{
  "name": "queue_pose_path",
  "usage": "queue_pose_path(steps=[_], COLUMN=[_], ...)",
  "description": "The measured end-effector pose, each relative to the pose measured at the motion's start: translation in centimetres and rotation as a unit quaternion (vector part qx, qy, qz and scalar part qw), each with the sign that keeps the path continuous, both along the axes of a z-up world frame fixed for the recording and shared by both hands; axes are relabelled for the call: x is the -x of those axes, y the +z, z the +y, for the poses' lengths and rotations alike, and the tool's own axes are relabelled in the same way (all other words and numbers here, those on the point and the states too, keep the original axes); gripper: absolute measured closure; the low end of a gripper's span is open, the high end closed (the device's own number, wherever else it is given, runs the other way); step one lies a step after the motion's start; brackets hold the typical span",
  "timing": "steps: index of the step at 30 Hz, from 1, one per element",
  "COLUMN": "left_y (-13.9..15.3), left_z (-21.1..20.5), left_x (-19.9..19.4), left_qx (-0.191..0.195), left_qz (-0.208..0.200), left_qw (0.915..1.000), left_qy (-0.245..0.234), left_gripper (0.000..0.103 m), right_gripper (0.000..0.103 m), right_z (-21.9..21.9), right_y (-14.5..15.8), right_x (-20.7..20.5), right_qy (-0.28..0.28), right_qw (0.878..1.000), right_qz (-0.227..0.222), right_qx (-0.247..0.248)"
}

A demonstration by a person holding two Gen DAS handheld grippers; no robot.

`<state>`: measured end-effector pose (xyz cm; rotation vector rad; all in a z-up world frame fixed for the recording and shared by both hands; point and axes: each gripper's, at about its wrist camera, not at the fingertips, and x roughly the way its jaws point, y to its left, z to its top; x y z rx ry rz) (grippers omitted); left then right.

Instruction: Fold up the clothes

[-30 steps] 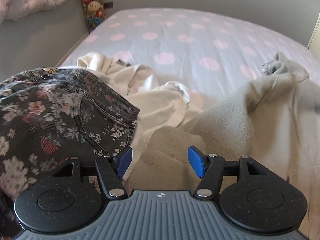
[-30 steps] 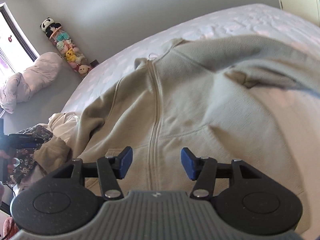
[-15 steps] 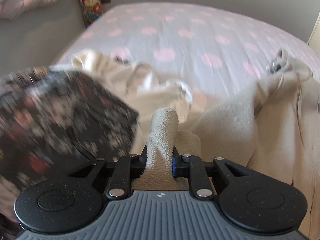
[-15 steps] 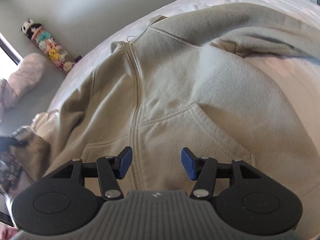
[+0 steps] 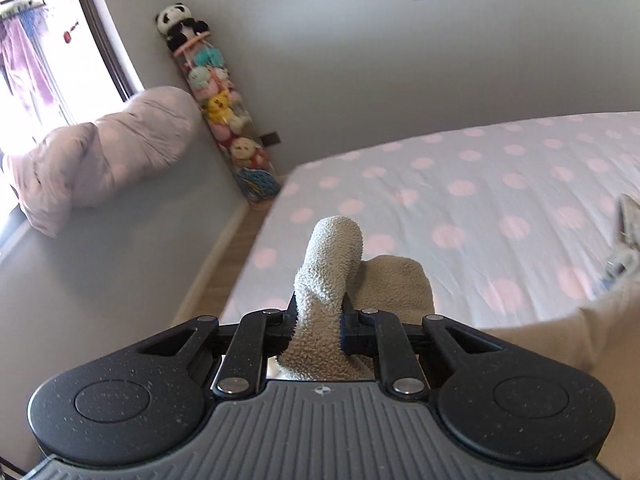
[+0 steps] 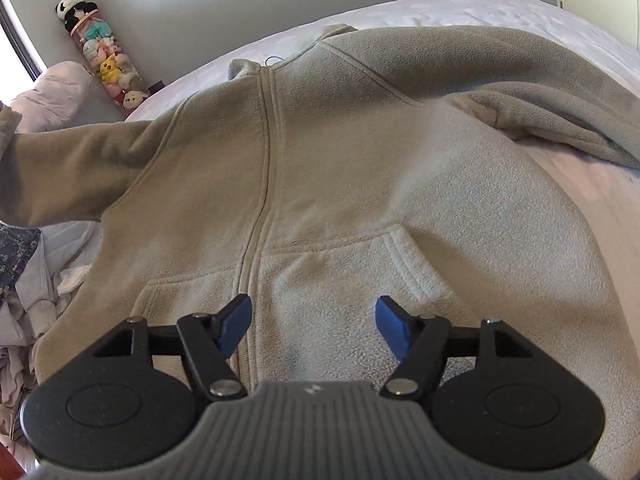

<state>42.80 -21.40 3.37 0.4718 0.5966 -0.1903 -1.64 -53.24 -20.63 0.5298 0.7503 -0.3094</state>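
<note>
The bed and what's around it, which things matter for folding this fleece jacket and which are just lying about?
Part of the job:
- fleece jacket
- its sleeve cuff, pinched in the left gripper
- right gripper, jaws opening over the jacket front

Lying about:
- floral garment
- pale clothes pile
- stuffed toys
- duvet

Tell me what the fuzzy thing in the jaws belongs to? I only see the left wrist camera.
Observer: It is a sleeve of a beige fleece jacket that lies zip-side up on the bed.
Operator: Where's my other gripper?
Observer: The right gripper hovers over the jacket's pocket, jaws opening, nothing between them.
Operator: Any more clothes?
Observer: Yes, a floral garment and pale clothes lie left of the jacket.
</note>
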Motion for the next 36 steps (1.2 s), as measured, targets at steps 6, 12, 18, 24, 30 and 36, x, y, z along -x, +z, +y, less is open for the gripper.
queue_pose_path(steps=[6,12,18,24,30,36], left_y=[-3.7,-10.0,-10.6,-9.0,-12.7,-16.7], left_z=[-0.8,1.3,3.1,-0.3,-9.2,-17.9], left_x=[-5.4,-7.8,-7.5,-6.7,-5.4,-5.6], left_qx=[-0.048,-0.084,-0.092,-0.017,0.026,0.115], left_qz=[0.007,0.073,0.062,0.066,0.128,0.198], left_qw=[0.9969,0.9868,0.9825,0.9959,0.9881,0.9596], left_qy=[0.063,0.118,0.149,0.06,-0.081,-0.163], left_gripper=[0.09,0.083,0.07,0.054,0.053,0.046], right_gripper=[0.032,0.032,0.032,0.032,0.032,0.031], right_z=[0.1,-0.9,-3.8,-9.3,-16.2,-22.7], right_y=[-0.6,-1.0,-0.4,3.1,6.6,8.2], right_x=[-0.3,-0.8,-1.9,-6.8,-13.2,-20.9], right_qy=[0.005,0.0,0.014,0.057,0.067,0.042], right_qw=[1.0,1.0,0.998,0.998,0.994,0.998], right_qz=[0.004,0.006,0.006,0.02,0.008,-0.035], right_qx=[0.001,-0.021,-0.06,0.008,0.083,0.038])
